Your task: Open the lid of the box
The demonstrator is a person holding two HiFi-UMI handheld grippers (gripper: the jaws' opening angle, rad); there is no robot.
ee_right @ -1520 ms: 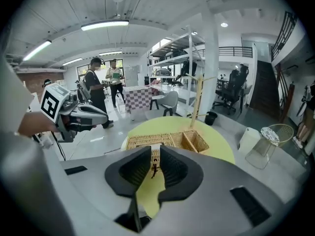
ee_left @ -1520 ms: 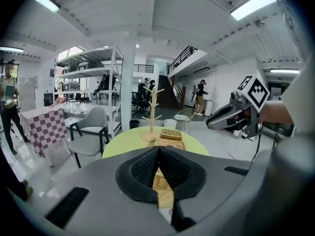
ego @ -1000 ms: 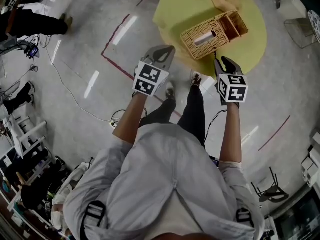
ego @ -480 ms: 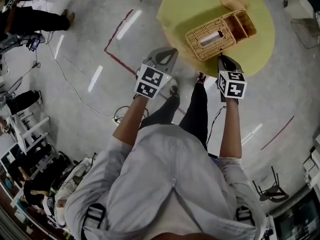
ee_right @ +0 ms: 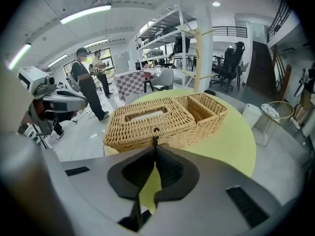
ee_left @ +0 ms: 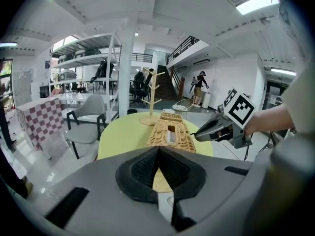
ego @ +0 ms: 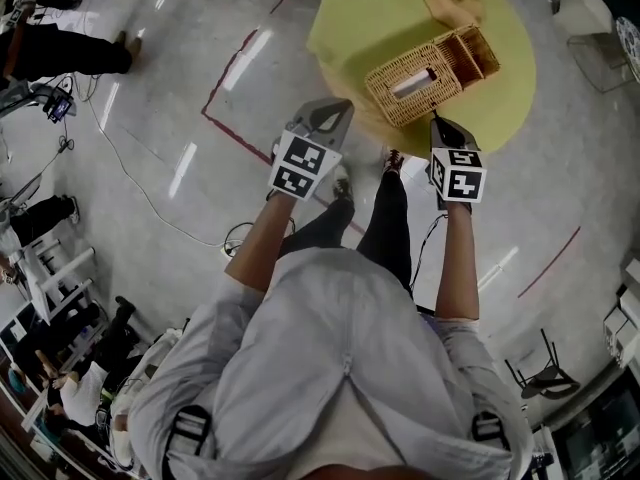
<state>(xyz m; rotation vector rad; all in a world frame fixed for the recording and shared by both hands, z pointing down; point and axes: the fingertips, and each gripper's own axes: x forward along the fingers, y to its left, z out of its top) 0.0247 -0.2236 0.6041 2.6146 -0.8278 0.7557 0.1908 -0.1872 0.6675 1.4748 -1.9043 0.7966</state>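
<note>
Upper right of the head view: round yellow bench (ego: 365,18) carrying a wicker box (ego: 425,73), set near the bench's lower edge.

Centre of the right gripper view: lid (ee_right: 147,113) lying flat and shut over the larger part of the box, with a long slot showing something white. To its right, at the box's far end, an open compartment (ee_right: 205,107) with no cover. At the middle of the lid's near edge, a small loop (ee_right: 155,130).

Right hand-held gripper (ego: 440,123): points at the near side of the box, tip at the box's edge. Jaws closing, almost pressed together, tips pinching the loop.

Left hand-held gripper (ego: 328,118): hangs over the floor (ego: 180,98) at centre frame in the head view, left of the box and apart from it. Jaws pressed together, nothing between them. Aims toward the bench, the box lying ahead and slightly right in its own view.

Behind the box, at the bench's far side: a wooden stand (ee_right: 197,58) with short pegs, upright. Beyond the bench, left of the left gripper view: a grey chair (ee_left: 86,114). Left of the right gripper view: two people (ee_right: 86,80) standing on the floor, well away from the bench.
</note>
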